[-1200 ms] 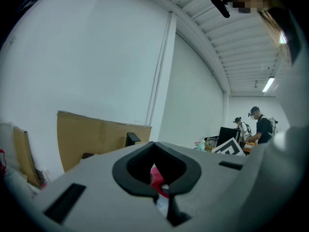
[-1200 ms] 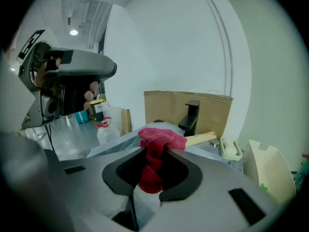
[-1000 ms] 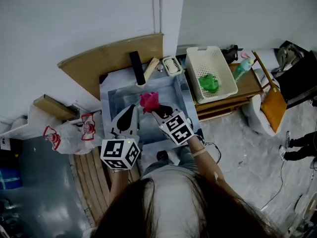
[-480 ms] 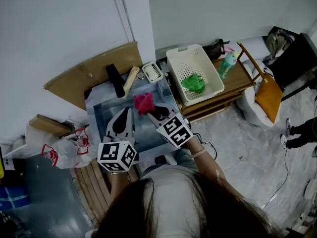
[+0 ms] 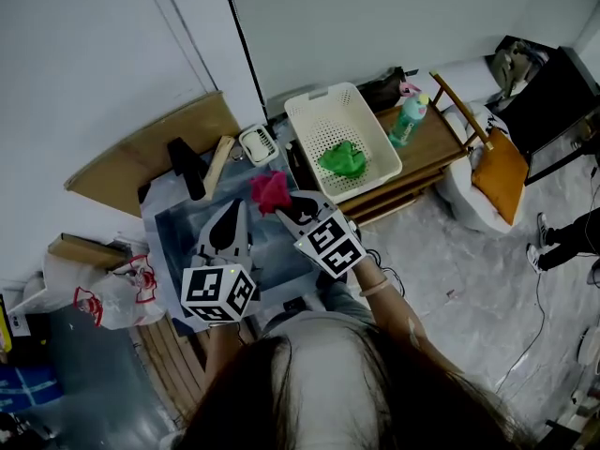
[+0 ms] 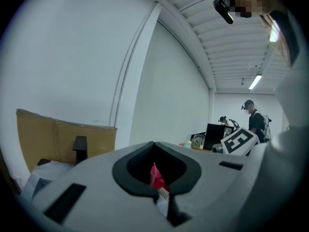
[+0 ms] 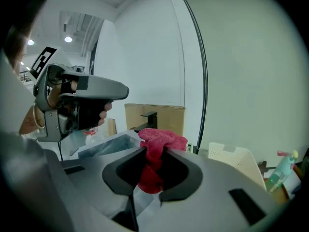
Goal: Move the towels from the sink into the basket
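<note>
Item carried: red towel, bunched, its upper folds spilling over the jaw tips and its lower part hanging in the gap behind them.
Location of item: centre of the head view, over the upper right part of the sink, near the lower left corner of the basket and not in it.
Right gripper: jaws partly closed and clamped on the red towel.
Left gripper: jaw tips together with nothing between them; lower left of centre in the head view, over the sink.
Basket: white, perforated, upper centre of the head view, standing on a wooden shelf.
Basket contents: green towel, crumpled on the bottom.
Sink: bluish basin at centre left, black faucet at its upper edge.
Other: green spray bottle on the shelf, just right of the basket.
</note>
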The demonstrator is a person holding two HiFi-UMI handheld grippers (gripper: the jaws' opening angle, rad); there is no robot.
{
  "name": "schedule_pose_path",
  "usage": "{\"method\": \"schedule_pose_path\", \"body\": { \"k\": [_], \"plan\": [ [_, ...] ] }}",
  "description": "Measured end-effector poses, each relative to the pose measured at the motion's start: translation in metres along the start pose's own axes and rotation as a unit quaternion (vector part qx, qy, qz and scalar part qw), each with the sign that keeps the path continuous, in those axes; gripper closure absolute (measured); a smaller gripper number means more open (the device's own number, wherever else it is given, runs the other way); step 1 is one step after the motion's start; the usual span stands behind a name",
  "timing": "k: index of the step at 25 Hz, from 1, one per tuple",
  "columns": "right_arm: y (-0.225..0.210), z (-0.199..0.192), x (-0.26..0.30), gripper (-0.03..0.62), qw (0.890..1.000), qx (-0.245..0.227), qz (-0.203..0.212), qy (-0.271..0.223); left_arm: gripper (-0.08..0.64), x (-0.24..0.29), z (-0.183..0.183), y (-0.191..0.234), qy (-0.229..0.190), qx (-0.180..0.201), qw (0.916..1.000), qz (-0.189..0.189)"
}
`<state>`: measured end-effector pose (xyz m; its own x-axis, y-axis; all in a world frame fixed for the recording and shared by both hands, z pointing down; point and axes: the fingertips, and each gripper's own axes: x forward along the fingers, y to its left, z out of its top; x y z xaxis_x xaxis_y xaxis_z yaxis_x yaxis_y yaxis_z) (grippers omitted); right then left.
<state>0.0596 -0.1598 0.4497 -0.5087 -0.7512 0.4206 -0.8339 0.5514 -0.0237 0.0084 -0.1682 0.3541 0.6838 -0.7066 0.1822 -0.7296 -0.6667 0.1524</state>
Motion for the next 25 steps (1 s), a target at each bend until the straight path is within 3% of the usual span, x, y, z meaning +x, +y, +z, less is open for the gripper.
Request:
{"method": "schedule_pose_path", "body": {
  "k": [11, 25],
  "plan": [
    [-0.059, -0.01, -0.043, 0.492, 0.999, 0.0, -0.034, -0.005, 0.552, 0.046, -0.003, -0.046, 0.006, 0.008, 0.9996, -0.027],
    [-0.13, -0.029, -0.058, 0.492, 0.998, -0.015, -0.056, 0.014, 0.552, 0.094, -0.009, -0.068, 0.016, 0.009, 0.9995, -0.027]
  ]
}}
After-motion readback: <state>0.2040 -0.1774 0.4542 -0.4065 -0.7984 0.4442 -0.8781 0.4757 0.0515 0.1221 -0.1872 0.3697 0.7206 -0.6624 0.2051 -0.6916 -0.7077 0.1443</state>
